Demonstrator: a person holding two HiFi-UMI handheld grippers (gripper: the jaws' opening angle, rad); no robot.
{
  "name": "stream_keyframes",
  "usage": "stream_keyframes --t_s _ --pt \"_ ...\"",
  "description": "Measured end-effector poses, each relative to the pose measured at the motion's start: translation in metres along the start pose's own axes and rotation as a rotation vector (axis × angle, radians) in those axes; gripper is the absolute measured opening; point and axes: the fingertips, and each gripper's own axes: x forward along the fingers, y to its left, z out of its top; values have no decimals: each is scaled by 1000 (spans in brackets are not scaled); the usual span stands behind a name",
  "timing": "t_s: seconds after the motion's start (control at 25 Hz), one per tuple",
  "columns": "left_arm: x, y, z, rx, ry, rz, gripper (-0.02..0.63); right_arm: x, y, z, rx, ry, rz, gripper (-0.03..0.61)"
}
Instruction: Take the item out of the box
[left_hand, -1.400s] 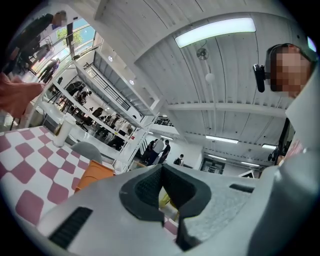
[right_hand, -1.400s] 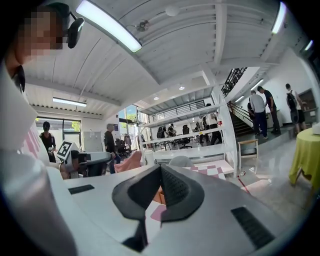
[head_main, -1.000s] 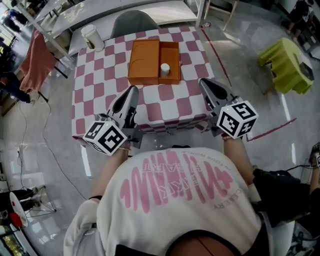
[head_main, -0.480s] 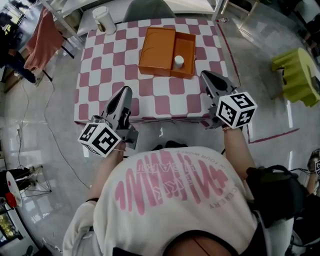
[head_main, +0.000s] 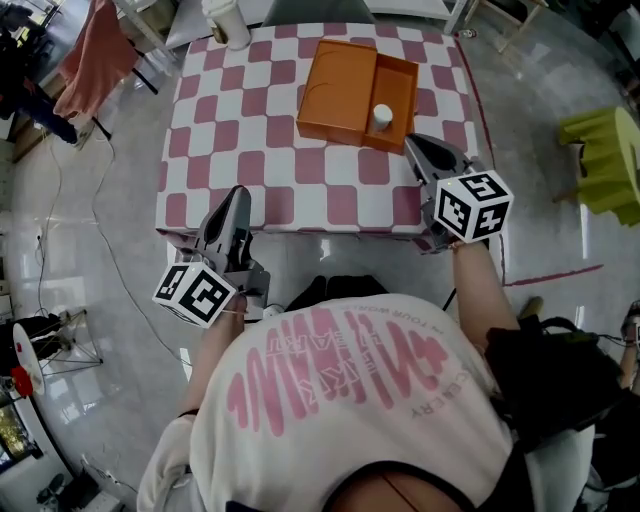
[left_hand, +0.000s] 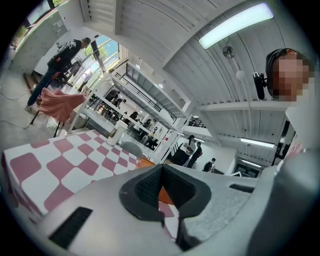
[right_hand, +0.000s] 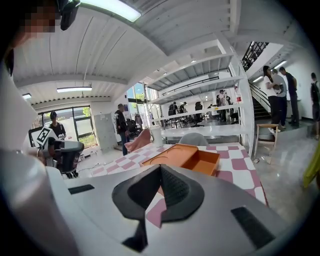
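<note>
An open orange box (head_main: 345, 90) lies at the far middle of the pink-and-white checkered table (head_main: 250, 150), its lid folded out to the left. A small white cylinder (head_main: 381, 116) stands in its right compartment. My right gripper (head_main: 414, 146) is shut and empty, tips just short of the box's near right corner; the right gripper view has the box (right_hand: 187, 156) ahead past its tips (right_hand: 160, 170). My left gripper (head_main: 238, 196) is shut and empty over the table's near edge, well left of the box; a sliver of the box (left_hand: 162, 195) shows between its jaws (left_hand: 161, 170).
A white lidded cup (head_main: 226, 20) stands at the table's far left corner, with a grey chair (head_main: 305, 10) behind the table. A yellow-green stool (head_main: 610, 160) is on the floor to the right. Pink cloth (head_main: 95, 55) hangs on a rack at far left.
Both grippers have advanced toward the table. The right tips went from the near edge to close by the box; the left now reaches over the near edge. Both stayed shut.
</note>
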Motion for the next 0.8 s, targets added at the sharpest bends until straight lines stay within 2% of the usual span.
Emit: stream_keyframes --t_s 0.32,0.6,0.8 --pt "-33 39 0 -29 -20 119 8 31 -10 -7 -20 39 -15 6" --pt "-47 49 -6 -40 -7 165 8 52 -23 -11 -40 74 -34 6" --pt "-58 59 -4 -35 -19 204 8 65 -36 -9 -120 91 -75 6"
